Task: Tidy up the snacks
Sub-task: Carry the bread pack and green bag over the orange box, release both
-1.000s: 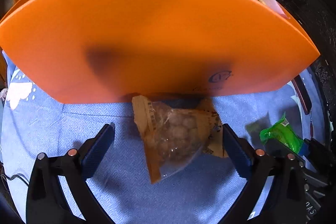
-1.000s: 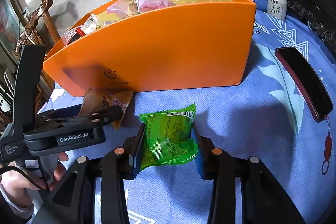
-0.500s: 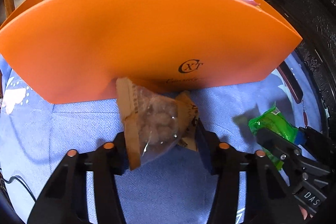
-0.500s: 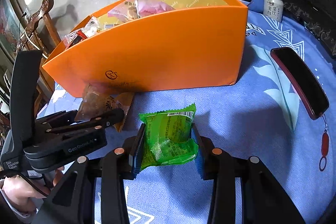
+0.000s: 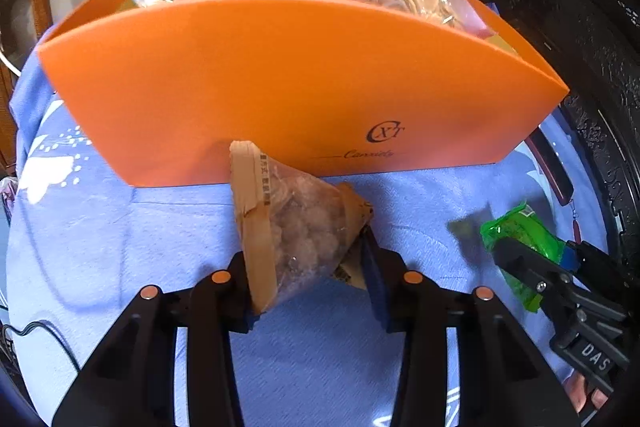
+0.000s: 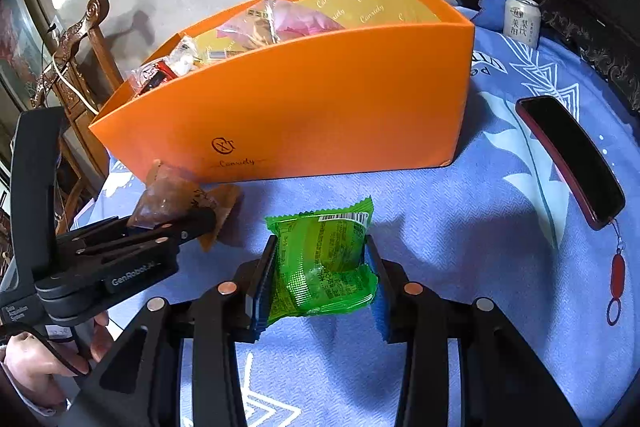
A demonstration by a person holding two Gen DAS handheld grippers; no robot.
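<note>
An orange box (image 5: 280, 87) with several snack packets inside stands on the blue cloth; it also shows in the right wrist view (image 6: 320, 115). My left gripper (image 5: 308, 279) is shut on a brown clear snack bag (image 5: 296, 227) and holds it just in front of the box wall; the bag also shows in the right wrist view (image 6: 172, 199). My right gripper (image 6: 320, 283) is shut on a green snack packet (image 6: 320, 259), held above the cloth; the packet shows at the right of the left wrist view (image 5: 520, 239).
A dark red phone (image 6: 572, 159) lies on the cloth at the right. A drinks can (image 6: 522, 21) stands behind the box at the far right. A wooden chair (image 6: 80, 59) stands past the table's left edge. Dark carved furniture borders the right.
My left gripper has closed on the brown bag and lifted it back from the box. My right gripper has risen a little with the green packet.
</note>
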